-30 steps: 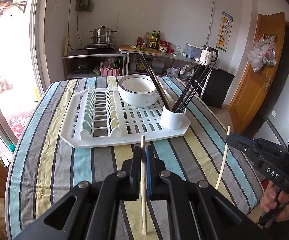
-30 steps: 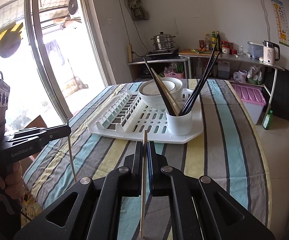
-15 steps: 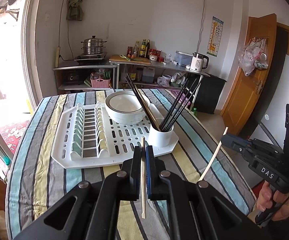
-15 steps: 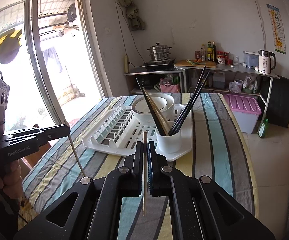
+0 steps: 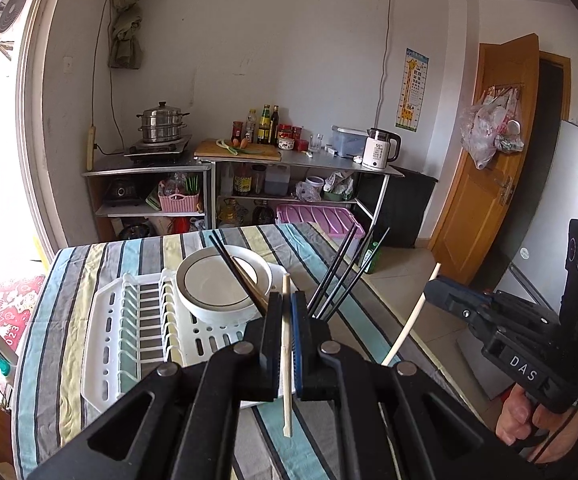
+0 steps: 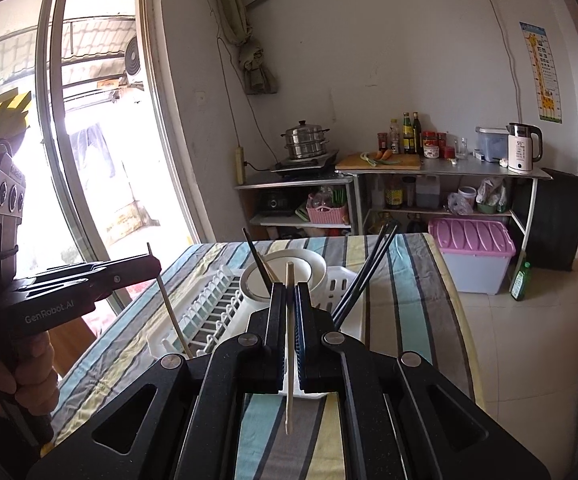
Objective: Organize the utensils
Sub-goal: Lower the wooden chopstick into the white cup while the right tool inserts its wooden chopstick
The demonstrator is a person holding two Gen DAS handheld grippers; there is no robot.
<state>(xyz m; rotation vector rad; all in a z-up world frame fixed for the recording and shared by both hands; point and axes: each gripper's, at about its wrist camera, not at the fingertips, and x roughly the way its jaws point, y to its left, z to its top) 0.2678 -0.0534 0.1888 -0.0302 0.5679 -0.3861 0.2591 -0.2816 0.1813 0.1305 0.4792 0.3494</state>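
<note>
My left gripper (image 5: pixel 285 300) is shut on a pale wooden chopstick (image 5: pixel 286 400), held upright above the striped table. My right gripper (image 6: pixel 289 292) is shut on a second pale chopstick (image 6: pixel 289 400). In the left wrist view the right gripper (image 5: pixel 433 286) shows at right with its chopstick (image 5: pixel 409 328). In the right wrist view the left gripper (image 6: pixel 157 266) shows at left with its chopstick (image 6: pixel 173 316). Dark chopsticks (image 5: pixel 341 276) stand in a white cup hidden behind my fingers, on the white drying rack (image 5: pixel 129 336) beside a white bowl (image 5: pixel 221 280).
The table with striped cloth (image 5: pixel 57 360) ends near a window at left (image 6: pixel 89 160). Kitchen shelves (image 5: pixel 249 176) with pot, bottles and kettle stand behind. A purple-lidded bin (image 6: pixel 473 252) and green bottle (image 6: pixel 520 280) are on the floor at right.
Both grippers have risen and drawn back from the rack, each still holding its chopstick; the rack and cup look smaller and lower in both views.
</note>
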